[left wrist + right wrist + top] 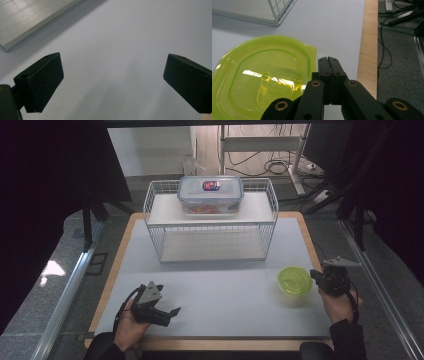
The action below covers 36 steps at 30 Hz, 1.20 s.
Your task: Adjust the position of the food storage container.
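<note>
Desk (pixel 210 285): pale grey top w/ wood edge, mostly bare. Wire rack (pixel 210 222) stands at the back centre, a clear lidded box (pixel 210 194) on its upper shelf. Green bowl (pixel 295 280) sits front right, near desk edge. Right hand-held gripper (pixel 320 276) is just beside the bowl's right rim, jaws pressed together, nothing between them. Left hand-held gripper (pixel 167 312) rests front left, jaws wide apart over bare top. Room: grey floor, cables (pixel 280 167) behind, dark curtains both sides.

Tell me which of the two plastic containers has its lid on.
The clear box on the wire rack's top shelf: its lid is clipped on. The green bowl by the right tool sits uncovered.
</note>
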Tool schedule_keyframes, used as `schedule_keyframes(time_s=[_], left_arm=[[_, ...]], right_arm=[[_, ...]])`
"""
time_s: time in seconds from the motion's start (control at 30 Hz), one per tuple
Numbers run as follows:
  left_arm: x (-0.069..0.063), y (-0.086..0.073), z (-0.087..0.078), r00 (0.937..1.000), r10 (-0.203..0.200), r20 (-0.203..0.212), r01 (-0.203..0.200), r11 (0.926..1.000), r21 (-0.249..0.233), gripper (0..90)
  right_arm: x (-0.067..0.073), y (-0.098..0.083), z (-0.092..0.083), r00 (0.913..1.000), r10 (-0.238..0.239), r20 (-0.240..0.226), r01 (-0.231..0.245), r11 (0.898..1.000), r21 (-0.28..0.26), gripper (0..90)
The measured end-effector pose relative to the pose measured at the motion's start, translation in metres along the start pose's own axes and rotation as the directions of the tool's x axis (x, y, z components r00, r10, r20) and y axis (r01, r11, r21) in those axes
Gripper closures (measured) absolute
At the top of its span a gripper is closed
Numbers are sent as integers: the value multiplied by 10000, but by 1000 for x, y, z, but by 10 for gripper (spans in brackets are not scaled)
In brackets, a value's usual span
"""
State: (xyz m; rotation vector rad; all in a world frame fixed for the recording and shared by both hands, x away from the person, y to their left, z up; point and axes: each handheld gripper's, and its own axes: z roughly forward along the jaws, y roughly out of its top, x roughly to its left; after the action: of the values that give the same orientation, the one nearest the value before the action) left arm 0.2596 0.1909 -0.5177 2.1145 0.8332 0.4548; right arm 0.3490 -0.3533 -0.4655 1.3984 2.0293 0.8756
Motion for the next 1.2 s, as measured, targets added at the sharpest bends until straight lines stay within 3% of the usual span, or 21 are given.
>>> schedule_keyframes(time_s=[0.57, 0.8, 0.9, 1.2], left_arm=[[0, 0, 2, 10000, 4, -27, -4, 9999, 116, 33], [0, 0, 2, 10000, 54, -34, -53, 9999, 119, 33], [0, 0, 2, 10000, 43, -33, -43, 9999, 118, 34], [-1, 0, 3, 10000, 85, -31, -85, 9999, 142, 33]], right_arm=[[7, -11, 1, 9982, 331, -508, -301, 9978, 589, 900], [22, -12, 0, 9926, 297, -1176, -215, 9973, 702, 900], [25, -12, 0, 9919, 234, -1252, -143, 9972, 729, 900], [41, -15, 1, 9795, 105, -2009, 101, 9948, 1011, 900]])
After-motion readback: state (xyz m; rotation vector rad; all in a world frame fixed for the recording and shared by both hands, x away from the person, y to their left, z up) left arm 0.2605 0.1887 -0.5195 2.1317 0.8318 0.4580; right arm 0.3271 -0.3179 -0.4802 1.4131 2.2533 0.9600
